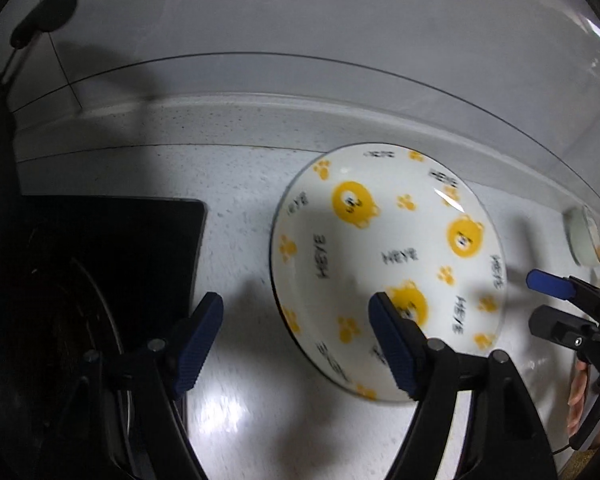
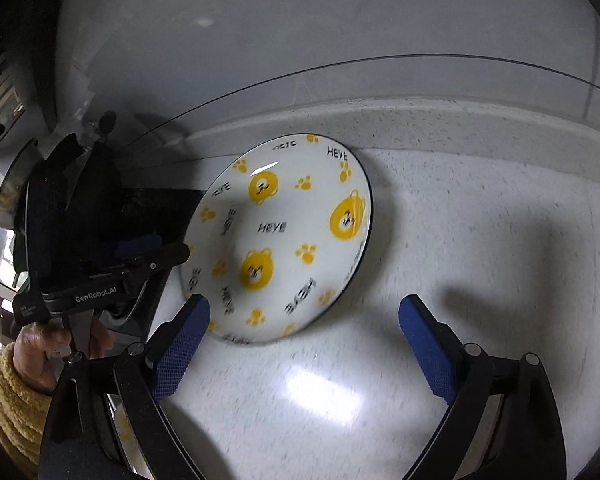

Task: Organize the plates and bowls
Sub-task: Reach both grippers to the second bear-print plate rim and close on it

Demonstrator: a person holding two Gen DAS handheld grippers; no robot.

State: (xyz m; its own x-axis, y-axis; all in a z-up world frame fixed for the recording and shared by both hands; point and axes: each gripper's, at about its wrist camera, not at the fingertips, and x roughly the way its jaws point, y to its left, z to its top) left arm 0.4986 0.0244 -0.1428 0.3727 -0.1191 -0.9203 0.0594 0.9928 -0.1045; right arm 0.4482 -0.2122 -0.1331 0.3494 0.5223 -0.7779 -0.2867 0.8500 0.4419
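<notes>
Plate (image 1: 388, 268): white, yellow bear and paw print, lying flat on the speckled countertop (image 1: 236, 240) close to the back ledge, untouched.
Left gripper (image 1: 296, 344): jaws spread wide and empty; the plate sits beyond and beside its right finger, which overlaps the near rim in view.
Right gripper (image 2: 304, 344): jaws spread, nothing between them; the plate lies just ahead of its left finger.
Stove (image 1: 100, 260): dark surface outside the left jaw.
Advice: probably approach the rim low, one pad under the lip, close slowly; glazed ceramic could slip.
</notes>
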